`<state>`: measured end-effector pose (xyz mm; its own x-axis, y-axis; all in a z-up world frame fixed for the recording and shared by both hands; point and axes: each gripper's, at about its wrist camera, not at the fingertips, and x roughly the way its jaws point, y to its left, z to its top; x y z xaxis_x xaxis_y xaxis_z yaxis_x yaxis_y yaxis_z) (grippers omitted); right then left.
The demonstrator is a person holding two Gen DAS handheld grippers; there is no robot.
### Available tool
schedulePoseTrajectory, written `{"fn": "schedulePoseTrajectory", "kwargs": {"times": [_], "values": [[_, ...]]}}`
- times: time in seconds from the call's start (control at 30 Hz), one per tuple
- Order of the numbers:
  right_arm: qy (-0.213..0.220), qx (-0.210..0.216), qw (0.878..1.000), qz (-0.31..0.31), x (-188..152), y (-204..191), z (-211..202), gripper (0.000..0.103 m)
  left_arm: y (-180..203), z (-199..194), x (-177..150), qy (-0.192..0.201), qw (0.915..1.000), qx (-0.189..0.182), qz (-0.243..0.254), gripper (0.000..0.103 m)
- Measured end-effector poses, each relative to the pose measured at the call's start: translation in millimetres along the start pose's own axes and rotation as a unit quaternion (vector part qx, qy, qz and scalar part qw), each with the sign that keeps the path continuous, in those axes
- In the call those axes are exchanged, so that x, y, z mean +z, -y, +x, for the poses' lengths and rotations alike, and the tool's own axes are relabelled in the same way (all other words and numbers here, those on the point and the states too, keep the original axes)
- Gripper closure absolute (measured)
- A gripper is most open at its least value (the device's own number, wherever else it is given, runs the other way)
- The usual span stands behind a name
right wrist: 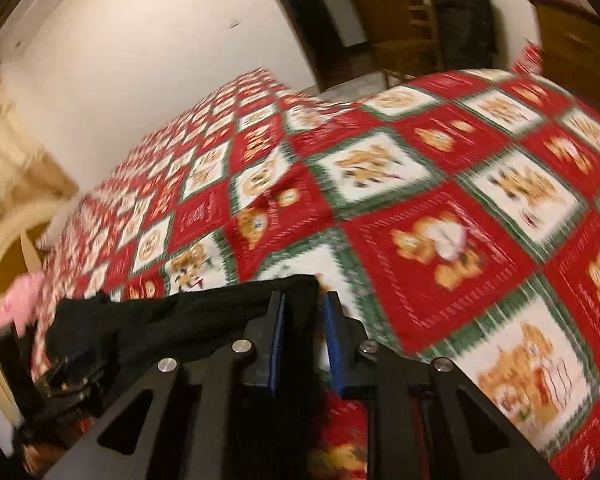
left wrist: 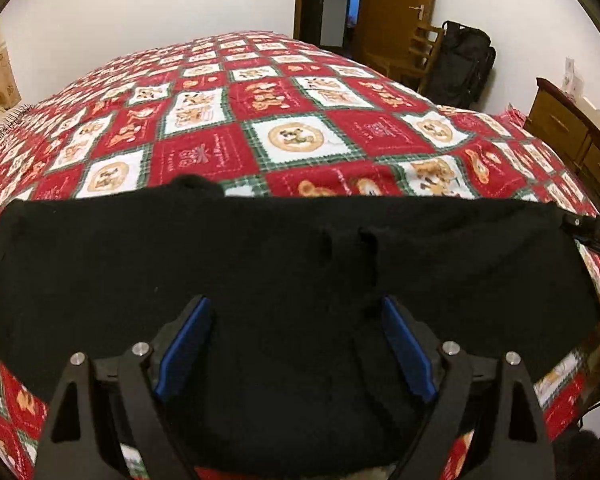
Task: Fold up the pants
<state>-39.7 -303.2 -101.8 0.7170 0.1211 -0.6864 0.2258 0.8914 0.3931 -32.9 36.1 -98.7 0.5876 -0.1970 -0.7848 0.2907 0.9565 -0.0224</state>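
Note:
Black pants [left wrist: 260, 264] lie spread sideways across the near edge of the bed, with their far edge in a straight line. Over their middle hovers my left gripper [left wrist: 296, 304], its blue pads [left wrist: 188, 344] wide apart and nothing pinched between them. My right gripper [left wrist: 592, 232] reaches in at the pants' right end. In the blurred right wrist view, the right gripper [right wrist: 304, 296] has its jaws nearly together. The corner of the pants [right wrist: 204, 316] runs in between the pads [right wrist: 332, 340] at the tips.
A red, white and green patchwork bedspread [left wrist: 300, 120] covers the bed. Behind the bed are a wooden door [left wrist: 396, 16], a chair [left wrist: 416, 56] and a black bag [left wrist: 460, 64]. A wooden dresser [left wrist: 572, 136] stands at the right, and a pink item [right wrist: 20, 300] lies by the headboard.

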Motion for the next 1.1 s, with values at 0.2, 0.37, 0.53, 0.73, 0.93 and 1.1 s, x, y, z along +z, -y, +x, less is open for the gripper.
{"fn": "schedulePoseTrajectory", "kwargs": {"times": [0.2,0.37,0.53,0.73,0.93,1.1], "values": [[0.062,-0.037,0.997,-0.032,3.4,-2.2,-46.3,0.085,-7.8,-20.3,10.2,0.024,0.9986,0.048,-0.001,0.014],[0.054,0.054,0.984,-0.160,-6.7,-59.9,-58.8,0.085,-27.7,-33.5,31.3,0.055,0.9963,0.059,-0.028,0.014],[-0.033,0.122,0.959,-0.253,-59.1,-123.0,-16.1,0.085,7.3,-25.2,39.4,0.067,0.9972,0.027,0.020,0.014],[-0.099,0.157,0.934,-0.304,-109.6,-144.7,14.8,0.079,33.3,19.1,33.6,0.042,0.9920,0.068,0.097,0.016],[-0.120,0.194,0.917,-0.328,-114.7,-148.3,-2.0,0.077,5.4,28.2,56.8,0.044,0.9965,0.057,0.042,0.015],[-0.032,0.187,0.948,-0.256,-58.4,-122.5,-27.4,0.077,-25.7,-6.5,64.5,0.074,0.9956,0.057,-0.013,0.017]]}}
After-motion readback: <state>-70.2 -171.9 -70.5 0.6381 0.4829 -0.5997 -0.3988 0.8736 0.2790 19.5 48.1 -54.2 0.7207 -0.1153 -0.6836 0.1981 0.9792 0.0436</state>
